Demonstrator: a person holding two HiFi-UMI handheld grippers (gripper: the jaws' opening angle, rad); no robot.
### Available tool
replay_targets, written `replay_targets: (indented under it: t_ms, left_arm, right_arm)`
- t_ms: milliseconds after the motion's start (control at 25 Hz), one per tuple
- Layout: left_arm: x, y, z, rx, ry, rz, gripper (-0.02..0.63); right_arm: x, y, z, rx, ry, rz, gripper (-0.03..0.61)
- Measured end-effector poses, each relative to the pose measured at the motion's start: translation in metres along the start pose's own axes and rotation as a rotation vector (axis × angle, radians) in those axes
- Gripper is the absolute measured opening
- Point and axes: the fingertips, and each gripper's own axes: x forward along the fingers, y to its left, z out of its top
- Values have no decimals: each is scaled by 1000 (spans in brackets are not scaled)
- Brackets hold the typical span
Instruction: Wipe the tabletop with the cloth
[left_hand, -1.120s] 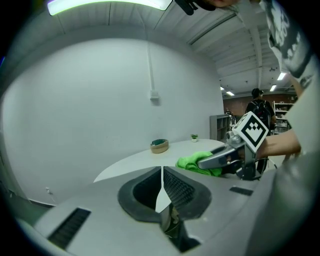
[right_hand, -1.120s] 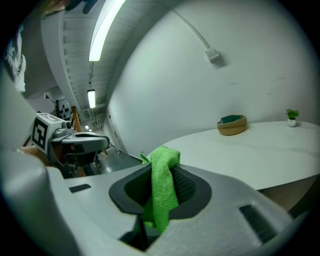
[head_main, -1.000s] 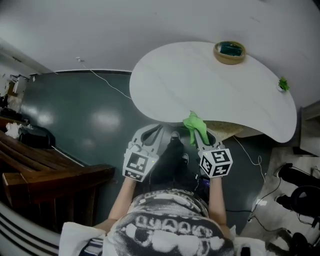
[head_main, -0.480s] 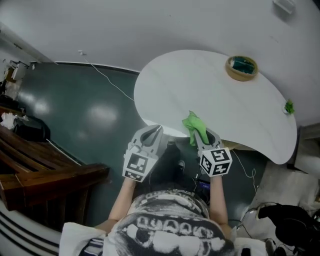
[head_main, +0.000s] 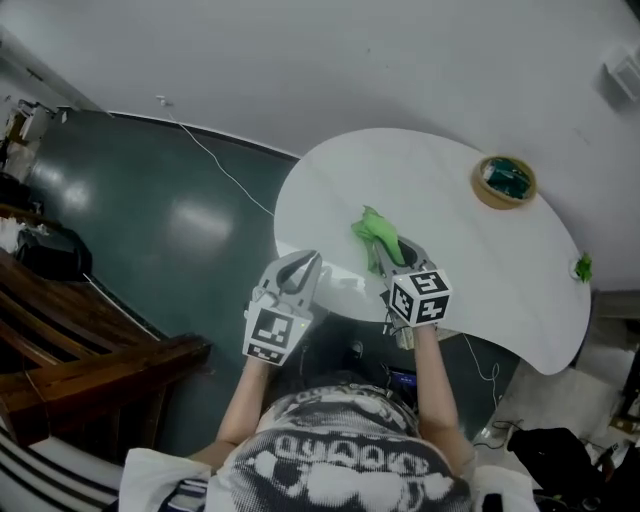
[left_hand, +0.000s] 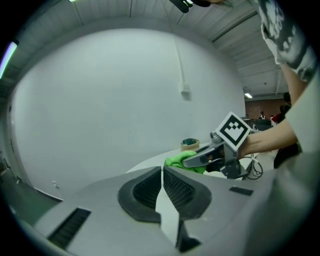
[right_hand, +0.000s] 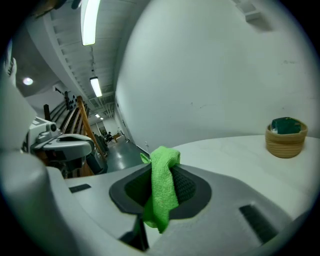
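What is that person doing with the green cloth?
A person holds a gripper in each hand. The right gripper is shut on a green cloth, held over the near part of the white table. The left gripper is shut on nothing, by the table's near edge. A small basket sits at the far side.

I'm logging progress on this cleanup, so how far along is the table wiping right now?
Done: the green cloth is clamped in the right gripper. In hand: it is held over the near part of the white tabletop; whether it touches cannot be judged. Left: the wiping itself, since no wiped patch shows. The left gripper is shut and empty.
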Motion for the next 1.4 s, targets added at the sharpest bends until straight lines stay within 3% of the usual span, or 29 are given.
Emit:
replay_targets:
  t_ms: [360,480,640,920,1200,1400]
  left_arm:
    - [25,62,-20,-23,45,56,12]
    - [26,77,-28,-37,59,69,12]
    - [30,85,-40,-41,81,53,12]
    - [58,72,-33,-7,64,-61,12]
    - [89,43,-11,72,39,-181,12]
    - [108,16,3,77,36,-218,12]
  right_arm:
    - [141,10,37,-21,57,89,66]
    - [177,11,27,-52,104,105,66]
    - [204,-17,0,-69,200,57,66]
    - [180,-86,-29,-55,290,-92,66]
    - [128,-150,-39,-6,290,-223,66]
    - [79,-196,-48,45,283,-309,66]
